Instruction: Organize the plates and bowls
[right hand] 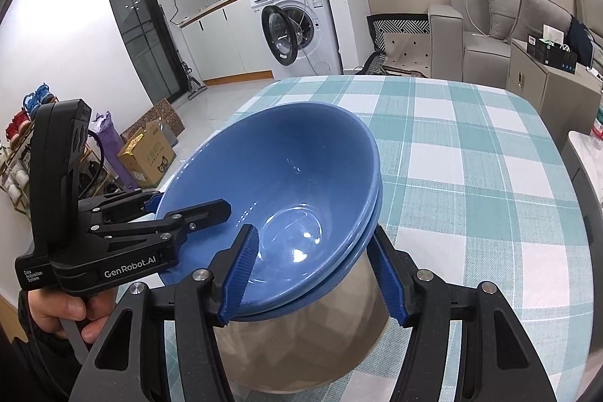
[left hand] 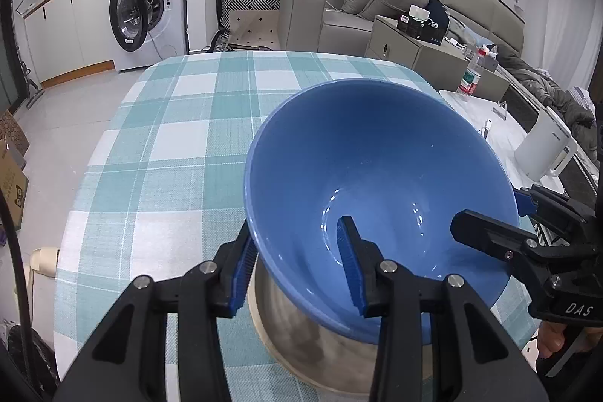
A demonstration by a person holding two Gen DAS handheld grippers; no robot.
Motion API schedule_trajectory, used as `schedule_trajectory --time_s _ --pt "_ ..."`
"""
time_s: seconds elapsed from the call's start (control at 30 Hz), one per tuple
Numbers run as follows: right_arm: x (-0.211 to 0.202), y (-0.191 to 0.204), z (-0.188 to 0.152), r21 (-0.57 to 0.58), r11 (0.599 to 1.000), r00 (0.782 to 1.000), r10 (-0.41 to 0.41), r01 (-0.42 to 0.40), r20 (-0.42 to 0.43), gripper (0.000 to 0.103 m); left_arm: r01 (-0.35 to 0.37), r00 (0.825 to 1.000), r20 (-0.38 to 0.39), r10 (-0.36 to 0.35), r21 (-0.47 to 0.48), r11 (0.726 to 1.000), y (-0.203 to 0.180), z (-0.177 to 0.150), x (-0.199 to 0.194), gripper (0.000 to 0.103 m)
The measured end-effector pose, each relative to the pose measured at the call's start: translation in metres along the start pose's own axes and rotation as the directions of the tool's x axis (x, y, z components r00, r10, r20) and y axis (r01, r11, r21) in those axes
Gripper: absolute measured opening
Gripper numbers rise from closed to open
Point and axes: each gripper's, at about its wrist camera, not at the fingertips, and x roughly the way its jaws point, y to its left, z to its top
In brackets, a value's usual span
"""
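A: Blue bowl [left hand: 377,183] right in the middle of the shot, over the near part of the checked desk [left hand: 181,123], and both sets of tongs are on it!

B: From the right wrist it's really two blue bowls, one nested in the other. You can see a doubled rim on the right edge. And nothing inside the top one, just glare on the glaze.

A: Under them a steel bowl [right hand: 301,334], wide and shiny. The blue pair sits tilted, low in its mouth. Touching it or just above? Can't tell.

B: Left tongs [left hand: 297,274]: narrow gap, one blue pad outside the wall, one inside, clamped over the near rim.

A: Right tongs [right hand: 316,274] stand a bit wider, straddling the rim on the other side. Inner pad lies on the inside wall; the outer pad sits just beside the rims, and whether it presses I can't tell.

B: A hand [right hand: 64,315] grips the left handle.
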Motion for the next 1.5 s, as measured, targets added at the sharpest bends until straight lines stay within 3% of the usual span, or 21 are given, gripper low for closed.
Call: schedule_trajectory --time_s 0.07,0.17,0.23,0.37,0.53,0.6,0.87,1.17,1.33,1.5 --pt "-0.001 0.000 0.000 -0.006 1.000 1.000 0.002 -0.002 0.004 0.067 -0.011 1.000 0.008 0.011 0.006 1.000 -0.001 0.000 -0.001 0.046" --pt "-0.008 0.003 0.001 -0.027 1.000 1.000 0.013 -0.012 0.029 0.080 -0.017 0.999 0.031 0.016 0.025 1.000 -0.003 0.000 -0.005 0.063" --pt "-0.012 0.005 0.002 -0.042 0.999 0.999 0.016 -0.014 0.046 0.086 -0.025 0.999 0.039 0.023 0.037 0.999 -0.005 0.000 -0.007 0.063" --pt "-0.015 0.005 0.002 -0.054 0.999 0.999 0.008 -0.005 0.051 0.094 -0.025 0.999 0.045 0.025 0.016 1.000 0.001 0.000 -0.007 0.080" --pt "-0.019 0.002 0.001 -0.060 0.998 0.997 -0.011 0.015 0.073 0.102 -0.016 0.996 0.083 0.015 0.020 1.000 0.007 -0.005 -0.014 0.087" --pt "-0.022 0.002 -0.001 -0.075 0.997 0.996 -0.007 0.014 0.093 0.102 -0.014 0.994 0.106 0.012 0.022 1.000 0.009 -0.007 -0.018 0.101" --pt "-0.031 0.004 -0.010 -0.123 0.992 0.986 -0.006 0.027 0.167 0.102 -0.017 0.980 0.200 0.014 0.017 1.000 0.019 -0.018 -0.029 0.103" --pt "-0.043 -0.001 -0.027 -0.119 0.992 0.967 -0.015 0.047 0.256 0.102 -0.062 0.942 0.332 0.052 0.020 0.998 0.031 -0.037 -0.048 0.103" --pt "-0.043 -0.011 -0.036 -0.098 0.994 0.962 -0.014 0.042 0.273 0.102 -0.042 0.930 0.364 0.043 -0.010 0.999 0.040 -0.044 -0.053 0.103" --pt "-0.043 -0.017 -0.044 -0.090 0.995 0.956 -0.016 0.044 0.294 0.102 -0.074 0.923 0.378 0.076 -0.020 0.997 0.044 -0.051 -0.052 0.103"
